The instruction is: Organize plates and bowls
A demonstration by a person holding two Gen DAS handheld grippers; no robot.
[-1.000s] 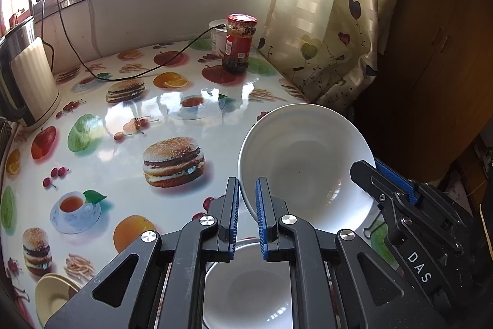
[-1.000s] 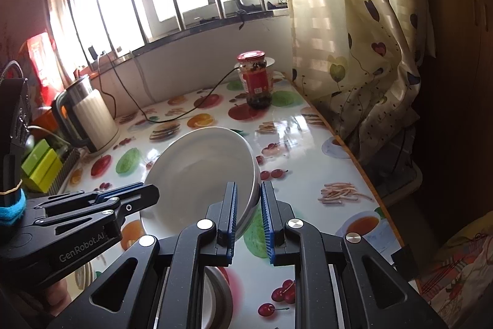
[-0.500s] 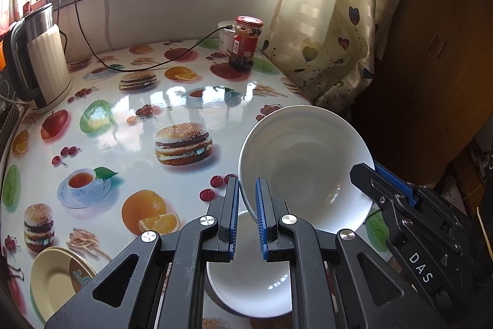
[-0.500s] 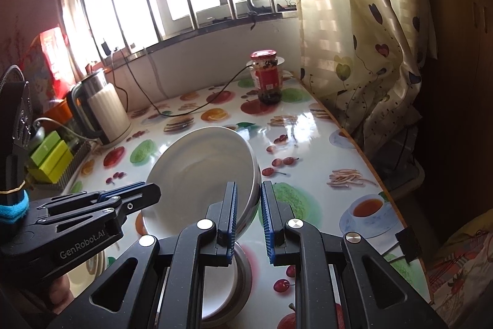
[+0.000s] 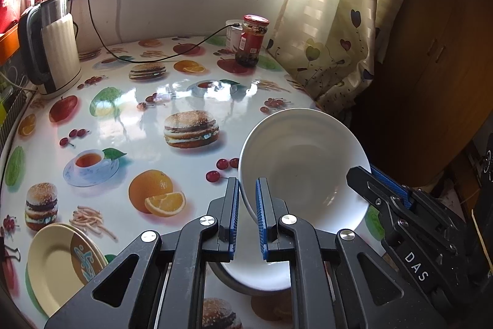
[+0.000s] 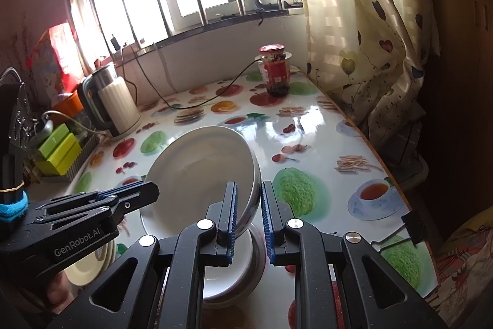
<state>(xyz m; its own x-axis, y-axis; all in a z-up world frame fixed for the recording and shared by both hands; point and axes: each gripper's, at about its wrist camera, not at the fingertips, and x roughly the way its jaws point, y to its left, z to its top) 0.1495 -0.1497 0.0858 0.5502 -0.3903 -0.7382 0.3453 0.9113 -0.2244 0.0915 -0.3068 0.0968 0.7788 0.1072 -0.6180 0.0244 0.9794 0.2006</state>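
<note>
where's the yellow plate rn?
Left wrist view, bottom-left corner: the yellow plate lies on the table, left of the left tongs, near the printed orange and fries.

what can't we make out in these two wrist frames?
- Lower white bowl: left wrist view, mostly behind the left gripper and the held white bowl.
- Yellow plates: cut off by the frame edge.
- Jar label: too small to read.
</note>
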